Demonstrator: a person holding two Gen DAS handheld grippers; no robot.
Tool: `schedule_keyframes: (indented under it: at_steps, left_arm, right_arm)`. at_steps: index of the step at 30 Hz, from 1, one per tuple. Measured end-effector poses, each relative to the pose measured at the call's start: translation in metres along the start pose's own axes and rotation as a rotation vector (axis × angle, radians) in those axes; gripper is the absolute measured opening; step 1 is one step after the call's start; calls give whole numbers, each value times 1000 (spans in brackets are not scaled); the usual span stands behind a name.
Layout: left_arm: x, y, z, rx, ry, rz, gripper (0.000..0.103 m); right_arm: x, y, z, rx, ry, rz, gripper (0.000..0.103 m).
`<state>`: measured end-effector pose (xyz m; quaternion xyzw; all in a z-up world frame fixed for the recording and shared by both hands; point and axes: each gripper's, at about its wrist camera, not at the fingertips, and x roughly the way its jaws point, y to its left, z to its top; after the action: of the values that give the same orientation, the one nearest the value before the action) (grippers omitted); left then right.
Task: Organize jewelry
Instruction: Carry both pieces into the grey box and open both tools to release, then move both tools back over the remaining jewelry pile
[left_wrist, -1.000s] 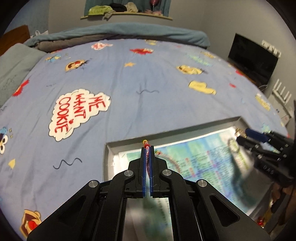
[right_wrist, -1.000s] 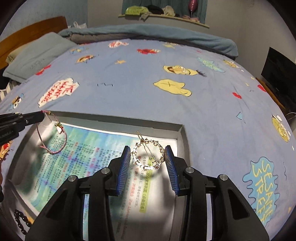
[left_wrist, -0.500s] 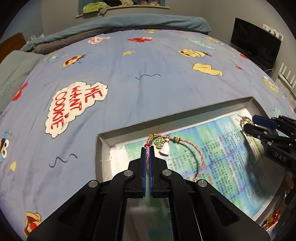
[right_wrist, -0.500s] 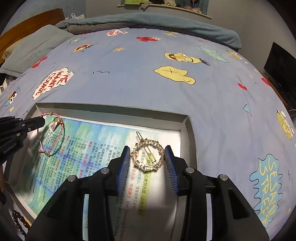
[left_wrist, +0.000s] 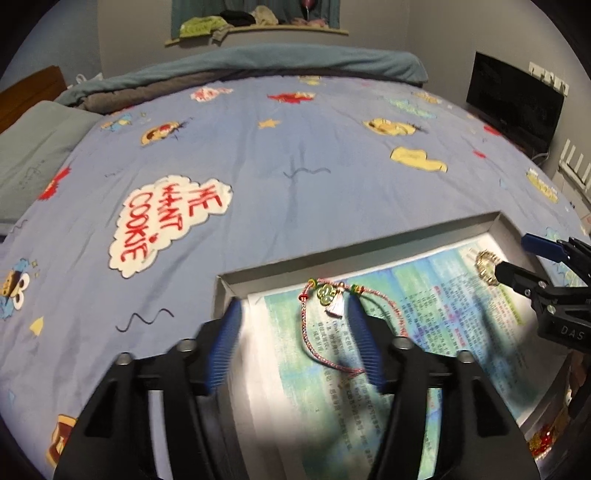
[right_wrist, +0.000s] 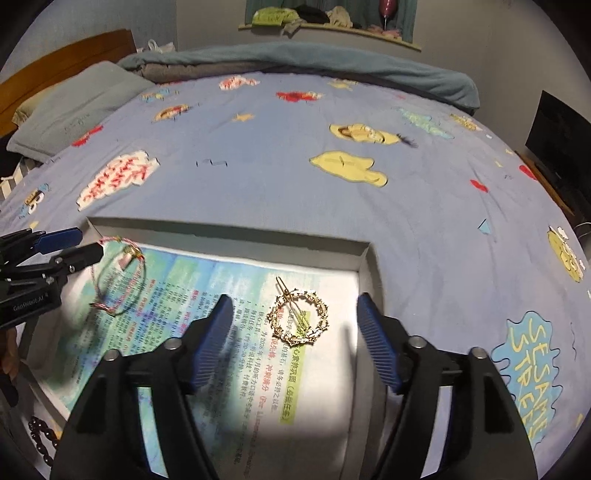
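Note:
A grey tray (left_wrist: 332, 260) (right_wrist: 221, 230) lined with a printed sheet lies on the bed. A pink cord bracelet (left_wrist: 325, 295) (right_wrist: 129, 254) with a green charm and a tassel rests on the sheet at the tray's far left corner. My left gripper (left_wrist: 295, 306) (right_wrist: 88, 243) is opening; the bracelet lies between its fingers and the pads are off it. A round gold hair clip (right_wrist: 299, 319) (left_wrist: 485, 264) lies flat on the sheet near the tray's right wall. It sits between the spreading fingers of my right gripper (right_wrist: 294, 300) (left_wrist: 515, 254), untouched.
The blue cartoon-print bedcover (left_wrist: 295, 147) stretches beyond the tray. Dark beads (right_wrist: 37, 435) lie off the tray's near left corner, red and gold pieces (left_wrist: 543, 439) off its near right. A pillow (right_wrist: 81, 103) is far left and a black screen (left_wrist: 513, 107) far right.
Both grippers have spread their jaws. The left has let go of the bracelet cord and the right of the gold clip, and both pieces now lie on the sheet.

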<state>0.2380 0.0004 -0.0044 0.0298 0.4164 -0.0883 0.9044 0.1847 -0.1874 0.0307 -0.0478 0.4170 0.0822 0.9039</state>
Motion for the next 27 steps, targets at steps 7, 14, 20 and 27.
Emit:
schedule_keyframes:
  at_steps: [7,14,20,27]
  left_arm:
    - [-26,5,3,-65,-52,1,88]
    - [-59,-3,-1,-43,-110,17,92]
    - [-93,-10,-10,-16,-153,15,93]
    - [-125,-12,-28,-15,-171,-2,93]
  right_arm:
    - [-34,-10,1,43,-86,16,97]
    - [-65,-20,-4,80,-124,23,97]
    - [-89,-28,-12,100,-139,3,97]
    - [-119,-33,-29,119,-149,3,97]
